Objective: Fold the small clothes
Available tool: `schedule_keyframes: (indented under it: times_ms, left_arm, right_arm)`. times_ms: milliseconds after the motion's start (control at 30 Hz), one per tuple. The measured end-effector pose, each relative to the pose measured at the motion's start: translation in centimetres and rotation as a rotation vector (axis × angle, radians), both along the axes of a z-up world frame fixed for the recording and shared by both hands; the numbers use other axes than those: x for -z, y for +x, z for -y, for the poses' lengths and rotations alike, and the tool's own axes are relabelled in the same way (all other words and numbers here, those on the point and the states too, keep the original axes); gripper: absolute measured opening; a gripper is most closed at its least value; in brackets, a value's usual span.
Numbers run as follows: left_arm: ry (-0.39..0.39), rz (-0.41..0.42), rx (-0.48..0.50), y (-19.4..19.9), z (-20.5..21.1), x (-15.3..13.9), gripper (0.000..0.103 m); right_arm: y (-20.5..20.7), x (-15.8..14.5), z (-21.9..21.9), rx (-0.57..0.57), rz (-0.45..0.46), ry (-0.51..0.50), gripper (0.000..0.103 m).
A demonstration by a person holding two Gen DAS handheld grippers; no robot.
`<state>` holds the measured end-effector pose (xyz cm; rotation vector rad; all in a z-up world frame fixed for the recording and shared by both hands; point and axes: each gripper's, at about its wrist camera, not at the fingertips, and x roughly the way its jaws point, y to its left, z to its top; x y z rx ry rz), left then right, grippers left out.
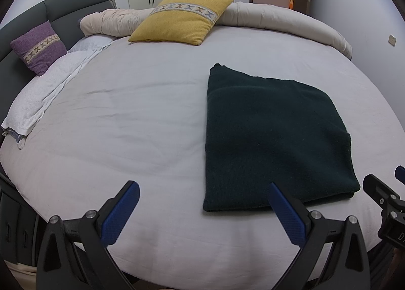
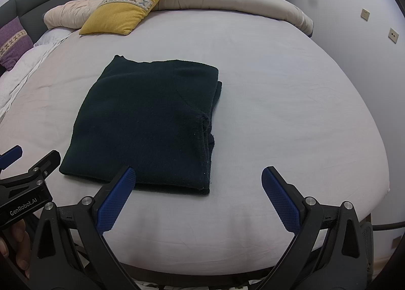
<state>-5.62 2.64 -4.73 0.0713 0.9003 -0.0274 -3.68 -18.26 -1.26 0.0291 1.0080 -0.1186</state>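
Observation:
A dark green knitted garment [image 1: 273,138] lies folded into a flat rectangle on the pale bed sheet [image 1: 126,118]. In the right wrist view the same garment [image 2: 149,123] shows stacked layers along its right edge. My left gripper [image 1: 205,188] is open above the near edge of the bed, its right fingertip just over the garment's front edge, holding nothing. My right gripper [image 2: 198,173] is open too, with its left fingertip over the garment's near edge and nothing between its fingers. Each gripper appears at the side of the other's view.
A yellow cushion [image 1: 182,19] and a rolled beige duvet [image 1: 283,19] lie at the far side of the bed. A purple cushion [image 1: 38,47] leans on the grey headboard [image 1: 63,12] at the left, beside a white pillow [image 1: 45,95]. Wardrobe doors and a door stand behind.

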Motion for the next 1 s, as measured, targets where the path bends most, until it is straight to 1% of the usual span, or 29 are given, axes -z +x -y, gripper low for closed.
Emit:
schedule_keyframes:
  times_ms: [1000]
  left_arm:
    - [-0.002, -0.011, 0.001, 0.06, -0.53, 0.59, 0.103]
  right_arm:
    - [-0.3, 0.45, 0.65, -0.02, -0.013, 0.008, 0.101]
